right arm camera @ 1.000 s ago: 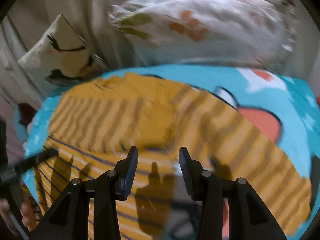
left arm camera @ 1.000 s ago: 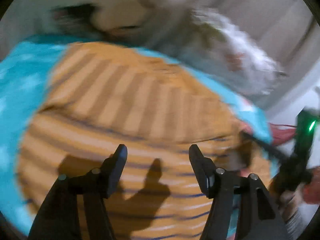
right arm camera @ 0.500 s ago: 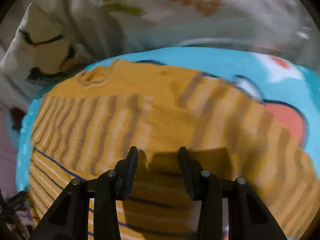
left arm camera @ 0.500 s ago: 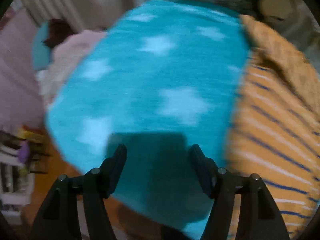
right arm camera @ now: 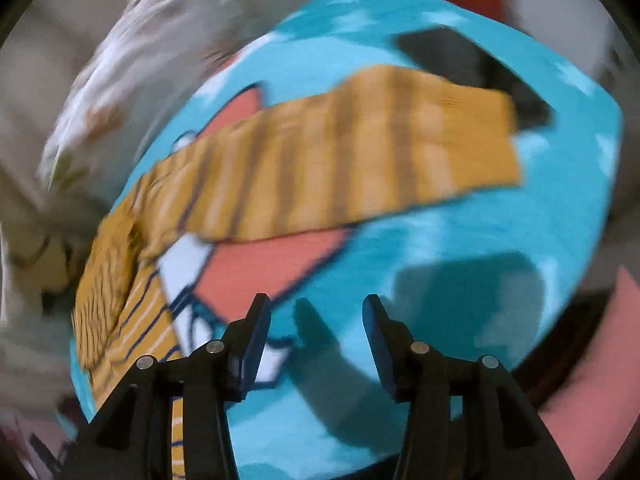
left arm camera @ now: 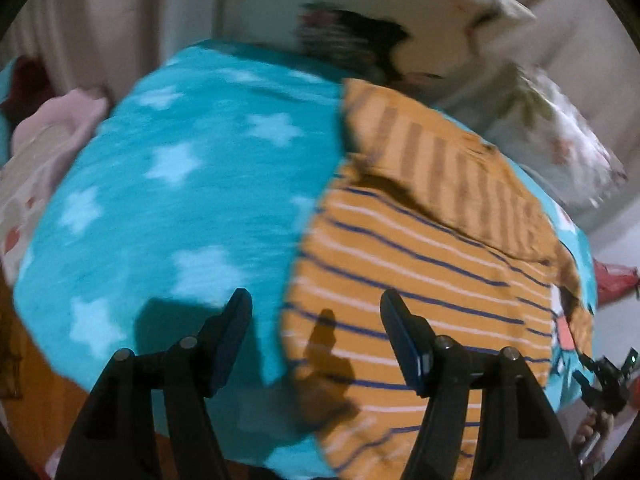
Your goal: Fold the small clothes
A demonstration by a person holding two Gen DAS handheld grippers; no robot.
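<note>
Left gripper (left arm camera: 316, 316) was spread apart and empty, hovering over the edge where the orange striped shirt (left arm camera: 420, 264) met the teal star blanket (left arm camera: 180, 200). Right gripper (right arm camera: 316, 320) was also apart, holding nothing, above bare blanket with the shirt's sleeve (right arm camera: 340, 160) laid out flat beyond it. A dark flat object (right arm camera: 472, 68) lay just past the sleeve's cuff. Both views were blurred.

Ahead of your left fingers a turquoise star-print blanket (left arm camera: 180, 208) is covering the bed, with a floral pillow (left arm camera: 552, 136) lying beyond their right tip and pale curtains (left arm camera: 100, 32) hanging further back. Past your right fingers a dark flat object (right arm camera: 472, 68) is resting on that blanket.
</note>
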